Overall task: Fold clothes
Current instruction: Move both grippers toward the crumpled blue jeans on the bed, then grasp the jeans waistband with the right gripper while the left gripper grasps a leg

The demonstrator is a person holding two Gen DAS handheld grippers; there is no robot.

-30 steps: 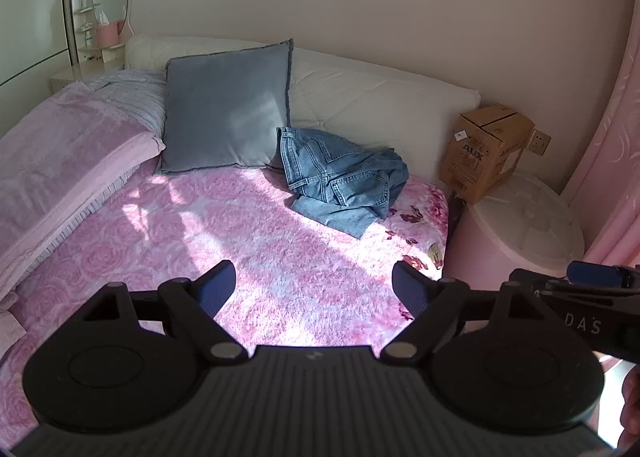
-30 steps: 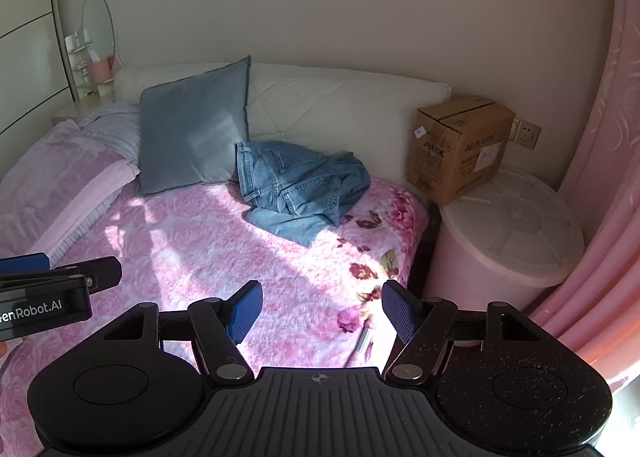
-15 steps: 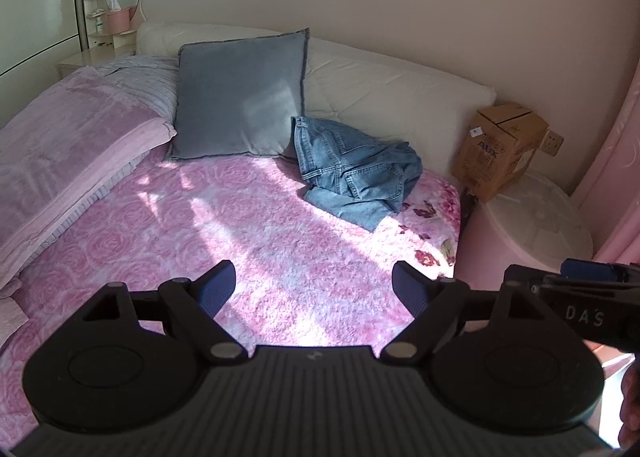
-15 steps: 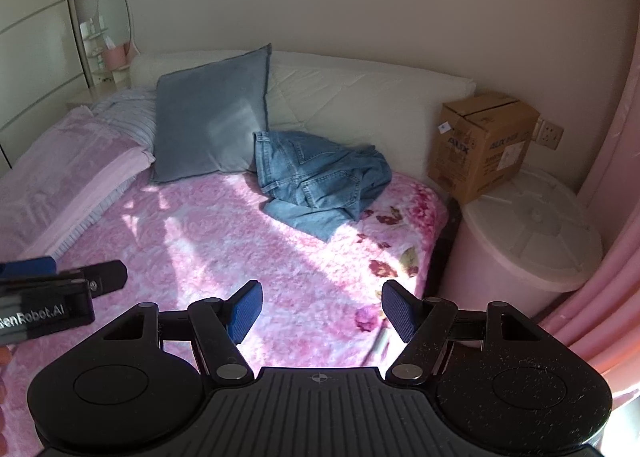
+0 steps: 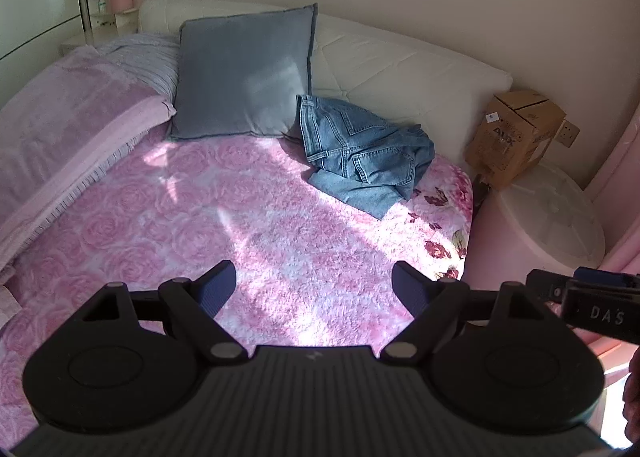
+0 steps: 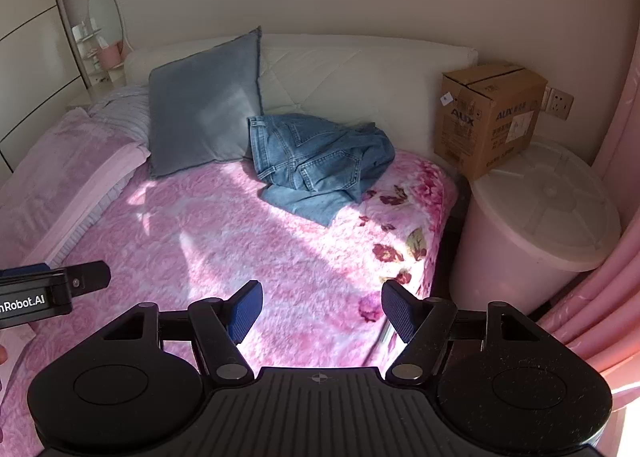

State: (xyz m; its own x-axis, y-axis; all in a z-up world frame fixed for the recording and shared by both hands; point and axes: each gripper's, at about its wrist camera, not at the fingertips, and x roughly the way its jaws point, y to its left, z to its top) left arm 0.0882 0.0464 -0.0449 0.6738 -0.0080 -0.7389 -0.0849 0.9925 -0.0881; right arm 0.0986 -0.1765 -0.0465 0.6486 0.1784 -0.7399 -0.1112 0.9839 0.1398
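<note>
Jeans [image 5: 362, 155] are lying crumpled well ahead of both grippers, left [image 5: 313, 287] and right [image 6: 322, 307], each gaping and empty. Approach is judged underway; reaching and grasping are being called for next.

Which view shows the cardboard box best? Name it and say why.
The right wrist view: the cardboard box sits larger there, two printed sides and the taped top readable. The left wrist view shows the same box smaller, near the edge, its print hard to read.
</note>
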